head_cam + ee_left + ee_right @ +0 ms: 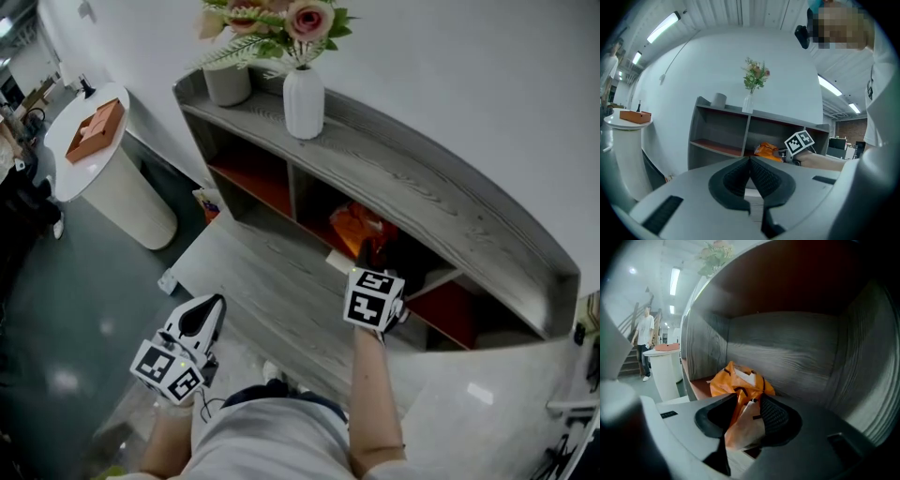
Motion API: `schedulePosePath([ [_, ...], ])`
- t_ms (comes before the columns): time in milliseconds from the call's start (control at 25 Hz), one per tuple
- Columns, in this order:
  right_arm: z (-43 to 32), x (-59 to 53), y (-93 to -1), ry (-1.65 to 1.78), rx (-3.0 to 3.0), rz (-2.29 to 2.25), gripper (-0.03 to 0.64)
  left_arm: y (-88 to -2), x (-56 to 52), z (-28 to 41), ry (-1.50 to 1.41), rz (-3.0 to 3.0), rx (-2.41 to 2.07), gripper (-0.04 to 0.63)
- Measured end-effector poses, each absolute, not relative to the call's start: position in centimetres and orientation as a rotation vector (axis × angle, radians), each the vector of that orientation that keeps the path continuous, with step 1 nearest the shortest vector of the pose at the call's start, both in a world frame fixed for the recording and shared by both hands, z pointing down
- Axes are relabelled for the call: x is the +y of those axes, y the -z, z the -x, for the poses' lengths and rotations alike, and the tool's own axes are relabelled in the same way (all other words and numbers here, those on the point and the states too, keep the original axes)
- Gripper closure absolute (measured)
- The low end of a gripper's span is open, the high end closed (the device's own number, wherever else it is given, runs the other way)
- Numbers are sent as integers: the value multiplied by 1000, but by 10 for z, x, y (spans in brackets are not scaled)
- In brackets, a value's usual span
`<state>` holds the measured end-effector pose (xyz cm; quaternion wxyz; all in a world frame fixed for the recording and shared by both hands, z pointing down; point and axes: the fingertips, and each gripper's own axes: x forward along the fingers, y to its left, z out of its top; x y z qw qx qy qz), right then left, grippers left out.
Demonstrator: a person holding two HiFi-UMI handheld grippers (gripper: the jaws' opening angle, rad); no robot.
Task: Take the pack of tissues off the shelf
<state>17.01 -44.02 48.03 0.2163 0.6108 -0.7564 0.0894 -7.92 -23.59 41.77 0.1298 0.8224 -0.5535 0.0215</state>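
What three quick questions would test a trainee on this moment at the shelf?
1. What is between the jaws of the right hand-held gripper? A a brown box; B the pack of tissues; C nothing.
2. True or false: the left hand-held gripper is reaching into the shelf.
3. Fill in: the white vase stands on the shelf's ____ board.

Key: 1 B; 2 false, as it is held low, away from the shelf, with its jaws together; 3 top.
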Motion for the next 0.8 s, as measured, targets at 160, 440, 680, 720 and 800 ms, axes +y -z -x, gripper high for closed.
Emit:
schedulePosePath([
  [160,-170,-439,-480,-193,-2089,-1701,550,-419,-231,83,-54,-2377,-1626,580],
  [440,-163,-431,-468,-159,-2151,-1684,586,-419,-220,89,-32,-2359,-1650,580],
  [680,-143,-416,-446,-99,-2236,-1642,589,-414,-205,97,-12,-2354,-1681,580],
  [720,-137,-412,-441,-91,-2257,-1630,589,-413,-203,100,-11,-2348,-1692,580],
  [800,-123,-404,-431,-80,-2306,-1595,591,-411,-198,108,-6,-2335,-1717,580],
])
